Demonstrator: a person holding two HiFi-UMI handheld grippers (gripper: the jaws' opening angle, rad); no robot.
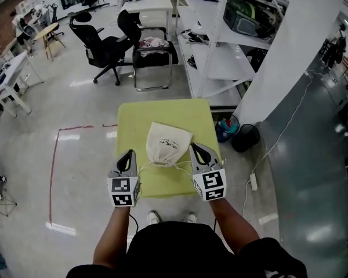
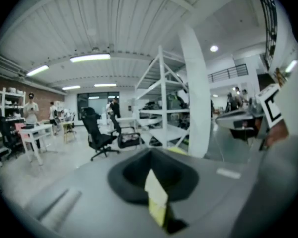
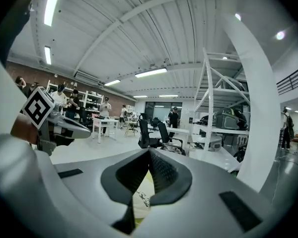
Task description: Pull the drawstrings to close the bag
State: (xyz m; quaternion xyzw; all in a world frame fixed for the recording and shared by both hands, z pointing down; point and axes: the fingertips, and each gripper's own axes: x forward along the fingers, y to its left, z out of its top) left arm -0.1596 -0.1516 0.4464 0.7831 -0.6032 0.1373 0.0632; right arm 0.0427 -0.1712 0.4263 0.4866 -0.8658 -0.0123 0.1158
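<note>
Left gripper [image 1: 127,154], right gripper [image 1: 195,147] flank bag [image 1: 167,143]; chairs [image 1: 104,46] beyond.

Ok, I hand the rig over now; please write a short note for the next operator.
Left hand-held gripper: shut, empty.
Right hand-held gripper: shut, empty.
Both hang over the near edge of the green table.
Bag: on the table just beyond them, mouth toward the person.
Done: mouth looks gathered; drawstrings lie loose beside it.
To do: probably only check that it is tight.
</note>
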